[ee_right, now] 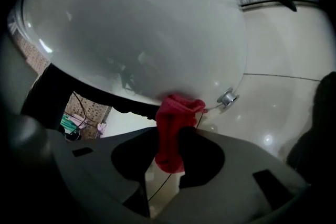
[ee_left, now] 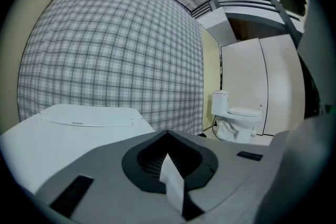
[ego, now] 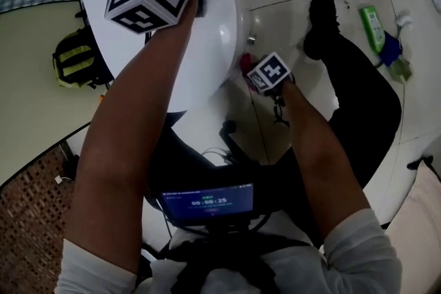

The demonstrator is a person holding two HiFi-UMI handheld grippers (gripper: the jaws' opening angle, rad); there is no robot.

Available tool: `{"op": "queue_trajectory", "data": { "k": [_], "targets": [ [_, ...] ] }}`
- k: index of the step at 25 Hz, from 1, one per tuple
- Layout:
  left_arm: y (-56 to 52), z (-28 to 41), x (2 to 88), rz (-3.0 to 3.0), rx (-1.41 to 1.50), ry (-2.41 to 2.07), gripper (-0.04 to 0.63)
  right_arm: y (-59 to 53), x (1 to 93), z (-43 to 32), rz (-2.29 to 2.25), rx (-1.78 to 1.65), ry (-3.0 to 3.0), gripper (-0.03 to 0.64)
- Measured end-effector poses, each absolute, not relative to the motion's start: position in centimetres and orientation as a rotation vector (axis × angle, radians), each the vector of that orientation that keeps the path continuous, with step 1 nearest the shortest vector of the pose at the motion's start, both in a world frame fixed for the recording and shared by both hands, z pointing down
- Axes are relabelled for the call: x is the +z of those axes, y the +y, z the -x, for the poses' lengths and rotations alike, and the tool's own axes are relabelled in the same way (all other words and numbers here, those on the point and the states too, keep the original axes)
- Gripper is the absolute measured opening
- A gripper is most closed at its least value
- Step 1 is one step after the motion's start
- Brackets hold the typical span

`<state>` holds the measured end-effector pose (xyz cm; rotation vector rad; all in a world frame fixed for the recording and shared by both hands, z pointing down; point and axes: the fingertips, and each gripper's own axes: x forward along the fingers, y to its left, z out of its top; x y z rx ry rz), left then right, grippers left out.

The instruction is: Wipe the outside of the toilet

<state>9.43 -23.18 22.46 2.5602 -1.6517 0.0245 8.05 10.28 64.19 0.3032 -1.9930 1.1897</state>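
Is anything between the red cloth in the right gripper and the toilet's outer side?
Nothing visible does. The red cloth in the right gripper looks pressed against the lower curve of the toilet bowl; a small metal fitting sits just beside it, not between.

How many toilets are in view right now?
2. The near toilet sits right below the head camera; the other toilet stands across the room. More may be hidden.

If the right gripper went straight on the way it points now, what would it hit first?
The white outer wall of the toilet bowl, directly ahead of the red cloth in the right gripper; the cloth's tip looks nearly on it, though depth is unclear.
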Motion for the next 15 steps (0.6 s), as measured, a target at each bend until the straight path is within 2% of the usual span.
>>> {"op": "queue_trajectory", "data": {
  "k": [15],
  "targets": [
    [-23.0, -10.1, 22.5, -2.625, 0.069, -1.548, 0.0, 12.0, 58.3, -4.0, -0.5, 1.187, -2.144, 0.117]
  ]
}}
